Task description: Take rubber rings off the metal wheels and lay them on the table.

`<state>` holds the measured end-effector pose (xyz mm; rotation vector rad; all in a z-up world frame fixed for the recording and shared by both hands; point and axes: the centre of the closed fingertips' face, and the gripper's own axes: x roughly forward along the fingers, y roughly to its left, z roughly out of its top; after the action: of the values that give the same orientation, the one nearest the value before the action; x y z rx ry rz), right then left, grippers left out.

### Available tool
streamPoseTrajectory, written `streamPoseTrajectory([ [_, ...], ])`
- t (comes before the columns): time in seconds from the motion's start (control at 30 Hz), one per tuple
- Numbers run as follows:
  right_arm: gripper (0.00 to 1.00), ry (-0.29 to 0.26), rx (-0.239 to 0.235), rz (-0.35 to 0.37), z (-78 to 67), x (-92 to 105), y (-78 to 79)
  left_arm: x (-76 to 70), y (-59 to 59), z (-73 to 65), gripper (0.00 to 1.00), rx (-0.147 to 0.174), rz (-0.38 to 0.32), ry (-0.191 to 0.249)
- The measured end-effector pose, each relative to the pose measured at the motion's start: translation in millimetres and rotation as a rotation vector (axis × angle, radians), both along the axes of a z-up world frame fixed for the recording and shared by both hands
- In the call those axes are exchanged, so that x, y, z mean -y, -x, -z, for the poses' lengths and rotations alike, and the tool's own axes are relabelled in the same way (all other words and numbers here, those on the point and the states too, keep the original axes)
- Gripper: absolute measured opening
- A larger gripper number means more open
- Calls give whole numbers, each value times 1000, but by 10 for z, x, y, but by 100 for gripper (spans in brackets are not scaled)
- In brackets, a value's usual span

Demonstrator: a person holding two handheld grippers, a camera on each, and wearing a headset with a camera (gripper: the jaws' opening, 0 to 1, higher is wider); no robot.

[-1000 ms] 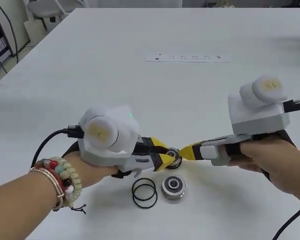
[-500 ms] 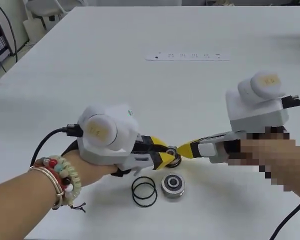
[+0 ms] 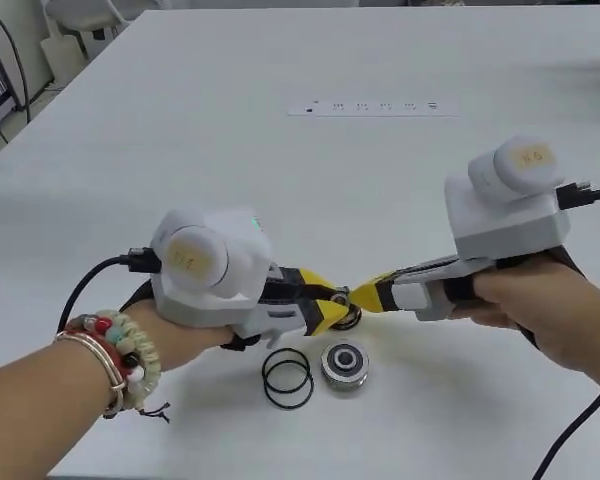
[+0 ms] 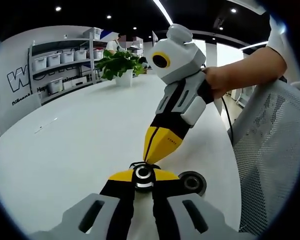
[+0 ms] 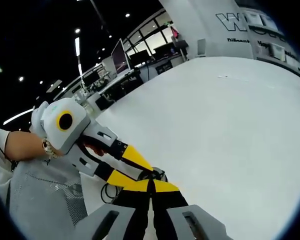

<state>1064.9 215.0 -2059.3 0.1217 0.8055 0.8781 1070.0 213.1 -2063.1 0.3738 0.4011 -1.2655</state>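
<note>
My left gripper (image 3: 335, 310) is shut on a small metal wheel (image 3: 347, 317), held just above the table; in the left gripper view the wheel (image 4: 143, 178) sits between the yellow jaws. My right gripper (image 3: 364, 297) comes in from the right with its jaws together, and its tip pinches the black rubber ring (image 4: 139, 164) at the wheel's rim. A second metal wheel (image 3: 344, 364) lies flat on the table below them. Two loose rubber rings (image 3: 288, 378) lie overlapping beside it.
The white table (image 3: 280, 180) stretches far ahead, with a strip of printed marks (image 3: 372, 107) at its middle. Cables trail from both grippers. A mesh chair (image 4: 270, 150) and a potted plant (image 4: 121, 64) stand off the table.
Both grippers stay joined at the held wheel, shifted slightly upward and left in the picture. The wheel and rings on the table lie as before.
</note>
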Motion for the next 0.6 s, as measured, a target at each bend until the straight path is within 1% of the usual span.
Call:
streamPoseTrajectory([
  [0.47, 0, -18, -3, -10, -19, -21, 10, 3, 4, 0, 8, 1, 1, -2],
  [0.57, 0, -45, 7, -9, -88, -57, -4, 3, 2, 0, 8, 2, 1, -1],
  [0.6, 0, -43, 11, -7, -98, -57, -11, 3, 2, 0, 8, 3, 1, -2],
])
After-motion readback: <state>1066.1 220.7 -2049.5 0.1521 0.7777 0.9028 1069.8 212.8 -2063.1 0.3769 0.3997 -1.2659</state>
